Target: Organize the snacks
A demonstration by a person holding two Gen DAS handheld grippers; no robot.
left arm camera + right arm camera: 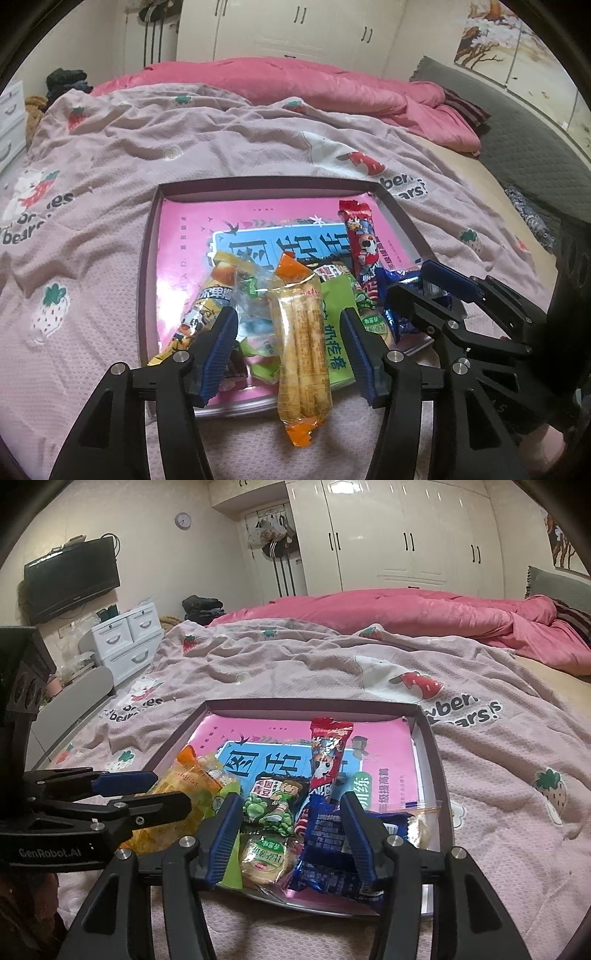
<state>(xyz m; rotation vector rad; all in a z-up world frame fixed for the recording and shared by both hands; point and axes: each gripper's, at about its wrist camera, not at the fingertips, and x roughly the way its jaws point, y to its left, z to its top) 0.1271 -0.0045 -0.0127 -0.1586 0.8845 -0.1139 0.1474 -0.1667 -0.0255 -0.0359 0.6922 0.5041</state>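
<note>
At the near edge of the tray (147,236), the left gripper (291,354) stands with its jaws spread wide on either side of a yellow snack pack (301,332), touching nothing; the pack's orange end hangs over the tray's near rim onto the bed (110,147). Beside it, toward the tray's right near corner, the right gripper (290,834) is likewise open, its jaws apart above a round cracker pack (262,860) and a blue wrapper (328,853), gripping neither. All the snacks lie heaped in the tray's near half: a green packet (332,325) under the yellow pack, a yellow cartoon-printed stick (207,302) to its left, a green pea bag (275,801) just beyond the cracker, and a clear bag (421,819) by the tray's right wall. A red stick pack (327,757) reaches farthest into the tray, lying over the pink book (258,734) that lines its floor. The tray's far half shows only that book. Beyond the tray, the strawberry-print bedspread runs back to a rumpled pink quilt (406,613).
</note>
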